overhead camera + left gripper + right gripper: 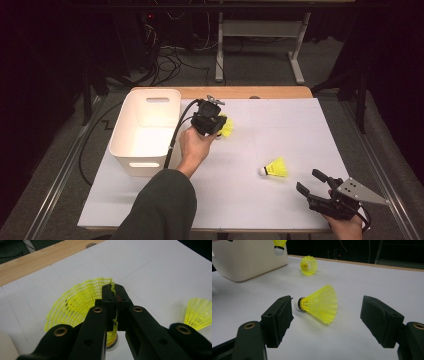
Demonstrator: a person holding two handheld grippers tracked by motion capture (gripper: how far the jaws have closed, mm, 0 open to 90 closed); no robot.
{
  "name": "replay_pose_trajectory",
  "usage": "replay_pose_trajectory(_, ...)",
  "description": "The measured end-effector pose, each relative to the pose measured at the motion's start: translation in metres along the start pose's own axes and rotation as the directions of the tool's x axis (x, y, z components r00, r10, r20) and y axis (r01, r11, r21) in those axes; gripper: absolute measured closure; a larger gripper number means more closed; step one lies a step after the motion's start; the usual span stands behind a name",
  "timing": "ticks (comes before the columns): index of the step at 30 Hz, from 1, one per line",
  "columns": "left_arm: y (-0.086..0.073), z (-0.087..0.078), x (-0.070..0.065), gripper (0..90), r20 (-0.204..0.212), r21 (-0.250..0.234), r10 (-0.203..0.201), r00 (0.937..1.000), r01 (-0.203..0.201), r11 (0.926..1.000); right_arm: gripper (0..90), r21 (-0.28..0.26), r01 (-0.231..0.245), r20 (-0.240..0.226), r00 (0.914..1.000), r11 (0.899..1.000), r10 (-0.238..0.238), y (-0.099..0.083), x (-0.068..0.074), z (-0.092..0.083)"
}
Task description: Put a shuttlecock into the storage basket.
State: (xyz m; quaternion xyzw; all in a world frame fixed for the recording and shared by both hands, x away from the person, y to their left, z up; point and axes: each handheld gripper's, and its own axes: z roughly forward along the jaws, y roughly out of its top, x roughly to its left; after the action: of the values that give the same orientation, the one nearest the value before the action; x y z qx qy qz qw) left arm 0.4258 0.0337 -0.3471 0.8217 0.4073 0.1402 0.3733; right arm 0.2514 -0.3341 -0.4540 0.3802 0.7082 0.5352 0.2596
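White sheet-covered table (280,120) took up the middle of the high view, wood edge along its far side. White bin (145,130) sat in the left-centre of that frame, handle cutouts on the end walls; nothing visible inside from above.

Left gripper (218,125) was just right of the bin, centre of the high view, held in a hand with a dark green sleeve (160,210) coming up from the bottom. Its jaws were clenched on the mesh skirt of a yellow shuttlecock (77,302); in the left gripper view a strip of the mesh was pinched between the pads, cork end low in the frame.

Right gripper (312,186) was in the lower right of the high view, jaws spread wide, holding nothing.

Second yellow shuttlecock (275,168) lay on its side on the sheet, right of centre, just up-left of the right gripper. In the right gripper view it lay between the open jaws (319,303), white cork near the left jaw; touching or not, couldn't tell.
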Motion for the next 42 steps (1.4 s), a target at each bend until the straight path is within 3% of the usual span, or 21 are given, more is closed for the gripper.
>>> replay_pose_trajectory(21,0.010,-0.013,0.004,89.1,-0.001,-0.005,0.001,1.0000,-0.001,1.0000,26.2,0.000,0.002,-0.001,1.0000,1.000,-0.002,0.000,0.000,0.000)
replay_pose_trajectory(42,0.016,-0.024,0.018,89.1,-0.015,-0.012,-0.015,0.9998,0.015,0.9998,26.1,0.001,0.000,-0.001,1.0000,1.000,0.000,0.000,0.000,0.000)
